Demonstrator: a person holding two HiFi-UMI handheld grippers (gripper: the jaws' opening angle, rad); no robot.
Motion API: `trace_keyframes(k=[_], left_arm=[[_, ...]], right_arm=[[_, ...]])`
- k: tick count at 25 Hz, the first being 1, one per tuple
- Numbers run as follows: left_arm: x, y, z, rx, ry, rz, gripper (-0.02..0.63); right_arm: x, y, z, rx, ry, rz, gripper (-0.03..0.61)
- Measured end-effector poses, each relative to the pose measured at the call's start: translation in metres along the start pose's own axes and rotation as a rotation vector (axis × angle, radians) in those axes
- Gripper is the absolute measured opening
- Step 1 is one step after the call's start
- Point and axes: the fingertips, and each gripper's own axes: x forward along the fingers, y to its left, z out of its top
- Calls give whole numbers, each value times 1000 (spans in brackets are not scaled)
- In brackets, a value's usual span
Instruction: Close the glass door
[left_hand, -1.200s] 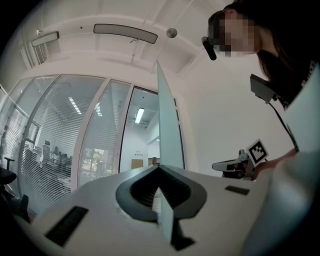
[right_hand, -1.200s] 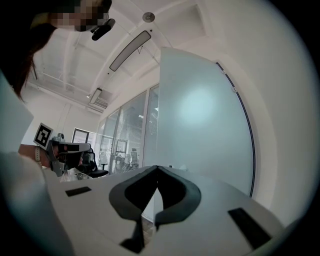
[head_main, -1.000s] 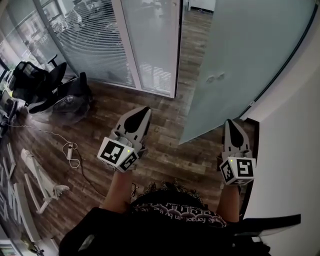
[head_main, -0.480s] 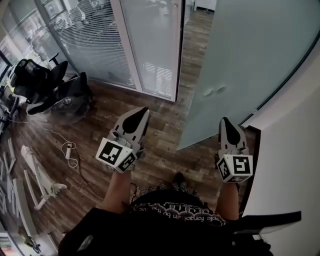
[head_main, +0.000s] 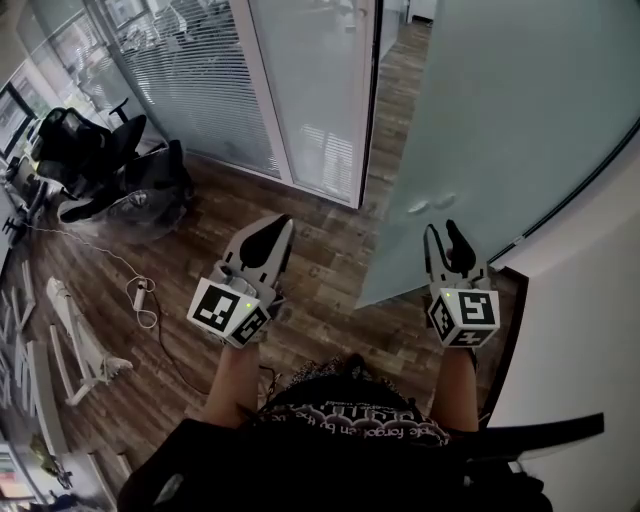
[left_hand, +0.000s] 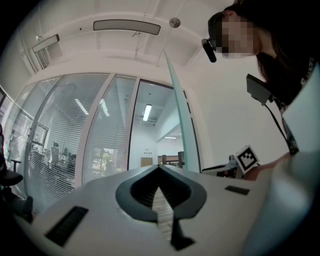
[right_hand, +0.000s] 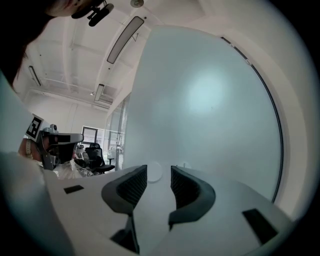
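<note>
The frosted glass door (head_main: 500, 120) stands swung open, its round handle discs (head_main: 432, 205) just ahead of my right gripper (head_main: 441, 230). That gripper's jaws are opening and nothing is pressed between them. In the right gripper view the door (right_hand: 210, 100) fills the picture, and one disc (right_hand: 154, 172) shows beyond the gap of the right gripper (right_hand: 158, 167). My left gripper (head_main: 280, 222) is shut and empty over the wooden floor, left of the door. In the left gripper view the left gripper (left_hand: 159, 167) points at the doorway, with the door's edge (left_hand: 180, 125) to the right.
A glass partition with blinds (head_main: 190, 80) and the door frame (head_main: 368, 100) stand ahead to the left. Black office chairs (head_main: 90, 160), a cable with a power strip (head_main: 140, 300) and white frames (head_main: 70, 350) lie at the left. A white wall (head_main: 590, 300) is close on the right.
My right gripper's jaws have opened from shut. Both grippers have moved forward, the right one up to the door's handle discs. The door looms larger.
</note>
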Motion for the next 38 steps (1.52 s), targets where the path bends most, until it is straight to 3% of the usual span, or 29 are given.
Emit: trace_keyframes(k=[10,18,29,38], left_arm=[[1,23,-6,-7,-2,93,3],[13,21,-10,-10,3,110,2],[28,25,-17,10,24,130,3],[56,75,-18,3,11,115,3]], right_arm=[[50,-12,-20,-35,105,21,141],[65,-17,-19,24,112,10,126],[91,-16,-19,-9,134,36,123],[139,-15,-14,-2,121,39,123]])
